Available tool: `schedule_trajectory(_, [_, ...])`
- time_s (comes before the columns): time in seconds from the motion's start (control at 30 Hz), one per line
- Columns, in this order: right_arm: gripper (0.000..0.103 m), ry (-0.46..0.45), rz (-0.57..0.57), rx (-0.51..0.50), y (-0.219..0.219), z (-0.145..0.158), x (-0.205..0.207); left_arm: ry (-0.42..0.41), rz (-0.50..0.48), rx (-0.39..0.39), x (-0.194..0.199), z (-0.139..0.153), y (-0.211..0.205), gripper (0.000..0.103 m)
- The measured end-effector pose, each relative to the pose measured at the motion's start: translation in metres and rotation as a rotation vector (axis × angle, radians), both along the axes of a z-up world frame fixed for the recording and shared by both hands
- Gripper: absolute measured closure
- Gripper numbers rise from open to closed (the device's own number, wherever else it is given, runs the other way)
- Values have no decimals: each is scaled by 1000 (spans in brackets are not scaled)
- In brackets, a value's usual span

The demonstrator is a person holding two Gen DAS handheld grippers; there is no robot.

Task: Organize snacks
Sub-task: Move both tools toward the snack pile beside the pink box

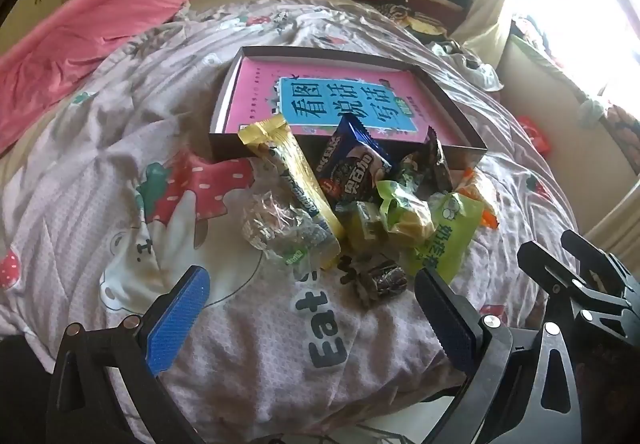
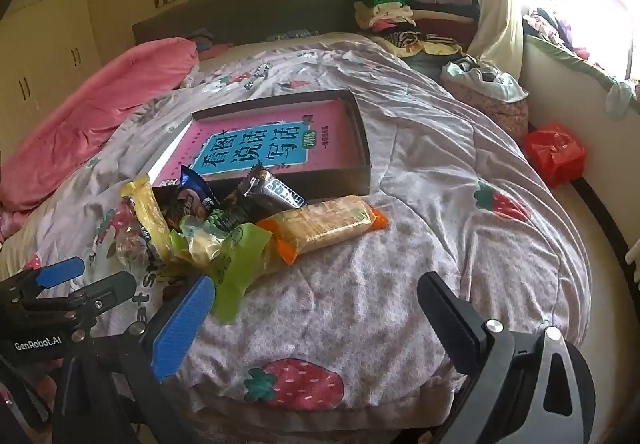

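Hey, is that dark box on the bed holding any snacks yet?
Not really: the box holds just a pink book. The snack pile sits on the quilt in front, some wrappers leaning over its near wall.

The book [image 1: 320, 103] is partly hidden by snack wrappers [image 1: 352, 159]; the small dark candy's [image 1: 384, 278] label is unreadable.

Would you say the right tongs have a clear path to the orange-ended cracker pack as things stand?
Probably yes. The right tongs are open and empty, and the cracker pack lies at the pile's edge on the quilt, with nothing on top; only a green wrapper sits beside it.
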State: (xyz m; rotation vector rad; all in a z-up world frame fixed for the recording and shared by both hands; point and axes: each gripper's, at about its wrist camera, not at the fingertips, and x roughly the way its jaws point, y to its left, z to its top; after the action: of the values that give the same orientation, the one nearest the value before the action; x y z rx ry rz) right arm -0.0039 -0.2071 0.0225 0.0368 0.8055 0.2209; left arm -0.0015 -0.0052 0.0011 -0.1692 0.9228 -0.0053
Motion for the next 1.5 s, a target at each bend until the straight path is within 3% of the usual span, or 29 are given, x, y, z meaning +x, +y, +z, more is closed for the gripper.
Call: schedule_trajectory(1.5, [1,12,-10,0,-2,-4,2,3,-5,4,0,-3,-3,1])
